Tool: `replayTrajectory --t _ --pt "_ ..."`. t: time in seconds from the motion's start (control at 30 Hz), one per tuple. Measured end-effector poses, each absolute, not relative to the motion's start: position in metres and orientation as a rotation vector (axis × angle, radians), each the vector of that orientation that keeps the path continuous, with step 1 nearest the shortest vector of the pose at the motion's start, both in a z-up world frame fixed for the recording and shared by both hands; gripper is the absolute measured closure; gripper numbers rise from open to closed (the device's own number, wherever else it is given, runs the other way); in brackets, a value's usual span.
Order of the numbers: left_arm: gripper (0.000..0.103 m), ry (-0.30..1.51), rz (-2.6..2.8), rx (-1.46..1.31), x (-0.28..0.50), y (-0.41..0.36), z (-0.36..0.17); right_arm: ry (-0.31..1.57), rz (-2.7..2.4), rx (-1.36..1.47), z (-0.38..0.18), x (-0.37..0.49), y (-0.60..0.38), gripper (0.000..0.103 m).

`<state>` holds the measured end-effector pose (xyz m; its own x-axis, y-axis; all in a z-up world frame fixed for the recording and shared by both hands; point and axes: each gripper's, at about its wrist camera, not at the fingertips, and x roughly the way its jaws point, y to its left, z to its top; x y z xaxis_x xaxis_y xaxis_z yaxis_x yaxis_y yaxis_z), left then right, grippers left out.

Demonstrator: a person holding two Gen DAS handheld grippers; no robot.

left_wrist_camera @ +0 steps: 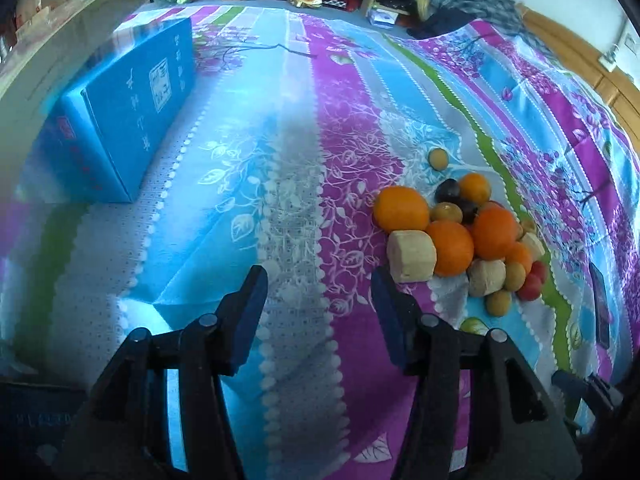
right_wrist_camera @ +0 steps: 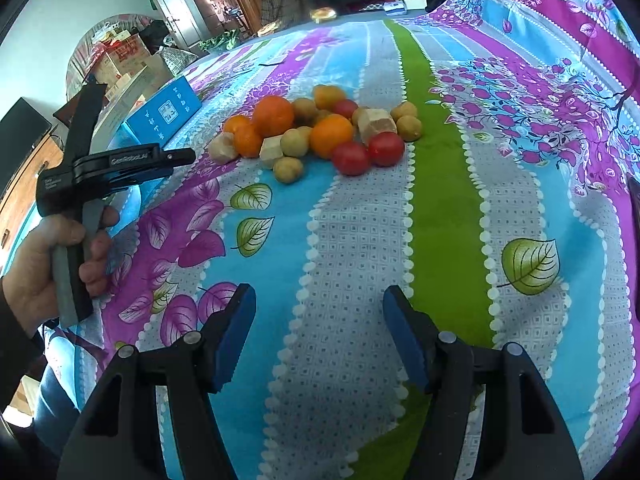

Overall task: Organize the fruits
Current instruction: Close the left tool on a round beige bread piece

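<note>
Left hand-held gripper [left_wrist_camera: 320, 300]: jaws apart, empty. Right hand-held gripper [right_wrist_camera: 320, 316]: likewise. Fruit pile [right_wrist_camera: 316, 132]: ahead of right, ahead-right of left, on bed cover [right_wrist_camera: 352, 240]. Advice: take an outer tomato [right_wrist_camera: 351, 158] first; squeeze lightly.

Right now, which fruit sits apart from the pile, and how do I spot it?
On the striped floral cloth, find the fruit pile. Just beyond its far edge lies one small yellow-brown round fruit, alone on a pale blue patch and touching nothing.
</note>
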<state>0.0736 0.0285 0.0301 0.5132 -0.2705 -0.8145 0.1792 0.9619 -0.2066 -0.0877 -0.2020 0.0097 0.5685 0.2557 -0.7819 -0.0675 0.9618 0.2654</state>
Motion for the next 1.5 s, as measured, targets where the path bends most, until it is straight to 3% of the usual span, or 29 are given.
replayTrajectory --t 0.53,0.7,1.2,1.5 --pt "0.049 1.006 -0.413 -0.055 0.084 -0.012 0.022 0.942 0.196 0.204 0.005 -0.087 -0.201 0.033" --pt "0.041 0.968 -0.329 -0.123 0.091 0.012 0.027 0.942 0.196 0.202 0.004 -0.086 -0.201 0.032" --pt "0.042 0.903 -0.352 -0.088 0.072 0.018 0.044 0.934 0.198 0.204 0.004 -0.086 -0.201 0.032" --pt "0.044 0.96 -0.322 -0.016 0.088 0.0 0.019 0.921 0.204 0.228 0.01 -0.087 -0.205 0.033"
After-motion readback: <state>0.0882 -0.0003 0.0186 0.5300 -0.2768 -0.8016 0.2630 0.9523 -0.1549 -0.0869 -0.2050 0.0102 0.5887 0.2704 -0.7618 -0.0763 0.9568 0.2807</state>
